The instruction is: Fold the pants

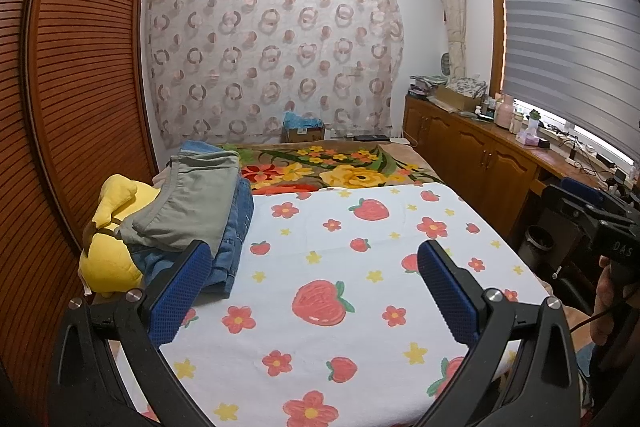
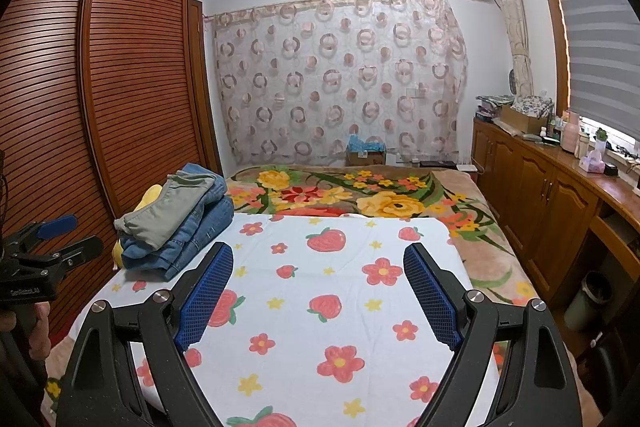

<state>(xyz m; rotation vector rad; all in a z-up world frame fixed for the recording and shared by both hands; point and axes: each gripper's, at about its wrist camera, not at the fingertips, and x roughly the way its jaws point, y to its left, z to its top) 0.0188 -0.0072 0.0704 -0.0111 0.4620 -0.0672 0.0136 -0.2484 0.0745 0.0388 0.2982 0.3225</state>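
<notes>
A pile of folded pants lies at the left edge of the bed: grey-green pants on top of blue jeans. My left gripper hovers open over the white strawberry-print sheet, its left blue pad just in front of the pile, nothing between the fingers. My right gripper also stands open and empty above the same sheet, with the pile to its left. Each gripper shows at the edge of the other's view, held by a hand.
A yellow plush toy sits behind the pile against the slatted wardrobe. A floral blanket covers the far half of the bed. Wooden cabinets with clutter run along the right; a bin stands below them.
</notes>
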